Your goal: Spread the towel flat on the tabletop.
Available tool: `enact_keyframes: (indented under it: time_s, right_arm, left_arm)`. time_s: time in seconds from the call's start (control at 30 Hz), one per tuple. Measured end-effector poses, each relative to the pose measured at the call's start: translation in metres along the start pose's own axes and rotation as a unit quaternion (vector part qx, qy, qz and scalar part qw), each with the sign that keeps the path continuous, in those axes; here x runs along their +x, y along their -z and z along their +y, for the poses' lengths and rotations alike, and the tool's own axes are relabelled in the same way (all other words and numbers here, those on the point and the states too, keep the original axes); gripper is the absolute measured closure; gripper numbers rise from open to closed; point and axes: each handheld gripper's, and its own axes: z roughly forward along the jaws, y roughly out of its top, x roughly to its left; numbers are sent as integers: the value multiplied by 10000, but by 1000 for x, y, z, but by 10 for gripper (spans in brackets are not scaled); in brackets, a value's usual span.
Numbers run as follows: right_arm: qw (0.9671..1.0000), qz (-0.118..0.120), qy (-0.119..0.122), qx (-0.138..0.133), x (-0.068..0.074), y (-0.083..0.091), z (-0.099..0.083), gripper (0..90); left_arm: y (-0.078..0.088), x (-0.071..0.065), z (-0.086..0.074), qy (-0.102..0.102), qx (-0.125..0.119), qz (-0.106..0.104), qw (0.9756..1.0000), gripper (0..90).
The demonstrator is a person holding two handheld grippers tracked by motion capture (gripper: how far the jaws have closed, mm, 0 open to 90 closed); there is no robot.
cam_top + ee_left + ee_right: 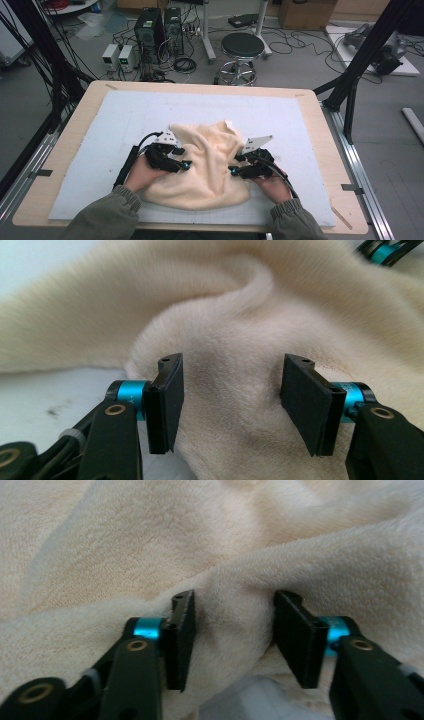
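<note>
At table [310, 125] centre: cream towel [205, 165], bunched
Left gripper [186, 165], 9 o'clock: jaws released, straddling fold
Right gripper [232, 171], 3 o'clock: jaws grasping ridge

Towel [207, 165] plain cream, fuzzy. Mat [125, 120] pale blue-grey. Table [75, 117] light wood. Grippers black w/ teal bits. Sleeves [107, 215] olive, bottom of frame.

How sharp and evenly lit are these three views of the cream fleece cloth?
High view: even light, soft shadows, cloth slightly soft but readable. Left gripper view: pads crisp, far folds blurred, pale mat washed out. Right gripper view: nap sharp near the pads, upper cloth out of focus.
</note>
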Motion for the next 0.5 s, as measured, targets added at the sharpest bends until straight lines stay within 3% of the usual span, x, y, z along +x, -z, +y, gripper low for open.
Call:
enact_keyframes:
  time_s: [0.03, 0.07, 0.13, 0.2, 0.33, 0.5]
  right_arm:
    - [10000, 41, -27, -18, 0, -1, 0, 601]
    - [10000, 58, -19, -22, 0, -1, 0, 626]
    - [9999, 129, -20, -47, 0, 0, -1, 674]
    - [9998, 160, -58, -54, 2, 0, -2, 727]
    - [9998, 72, 156, -94, 8, 4, 1, 805]
    - [9993, 57, 218, -309, 13, 16, 4, 814]
  left_arm:
    - [-2, 0, -1, 27, 33, 6, 10000, 477]
    - [-4, 1, -1, 15, 24, -3, 10000, 572]
    - [-5, -2, -1, -158, 86, -56, 9998, 709]
    - [-5, -4, -1, -184, 75, -28, 9998, 774]
    - [3, -10, 1, -312, 81, 156, 9994, 802]
    - [31, -20, 0, -474, -96, 371, 9981, 821]
